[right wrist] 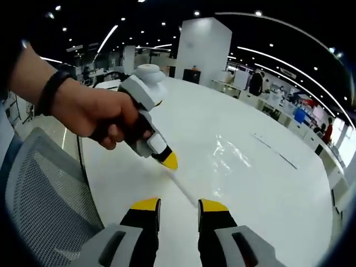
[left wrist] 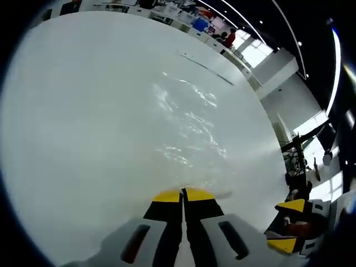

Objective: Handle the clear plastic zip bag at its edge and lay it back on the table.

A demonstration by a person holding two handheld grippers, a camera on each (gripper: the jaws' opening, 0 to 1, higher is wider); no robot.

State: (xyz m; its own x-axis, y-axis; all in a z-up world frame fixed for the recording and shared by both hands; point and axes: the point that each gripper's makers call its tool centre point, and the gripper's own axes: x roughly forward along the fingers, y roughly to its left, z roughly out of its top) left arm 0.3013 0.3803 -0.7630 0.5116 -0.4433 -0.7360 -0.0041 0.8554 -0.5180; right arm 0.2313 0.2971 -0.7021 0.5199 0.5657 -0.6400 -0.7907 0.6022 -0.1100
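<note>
The clear plastic zip bag (left wrist: pixel 189 122) lies crinkled and shiny on the white table (left wrist: pixel 83 111). My left gripper (left wrist: pixel 182 196) is shut, its yellow tips pinched together on the bag's near edge. In the right gripper view, a hand holds that left gripper (right wrist: pixel 168 161), which nips the bag (right wrist: pixel 231 156) at a corner. A thin strip of the bag's edge runs from it toward my right gripper (right wrist: pixel 179 206). The right gripper is open, its jaws standing apart just short of that strip. It also shows at the lower right of the left gripper view as the right gripper (left wrist: pixel 290 225).
A grey mesh chair (right wrist: pixel 39 189) stands by the table's near edge on the left. A thin dark line (left wrist: pixel 203 65) crosses the far part of the tabletop. Office desks and a white pillar (right wrist: pixel 203 50) lie beyond the table.
</note>
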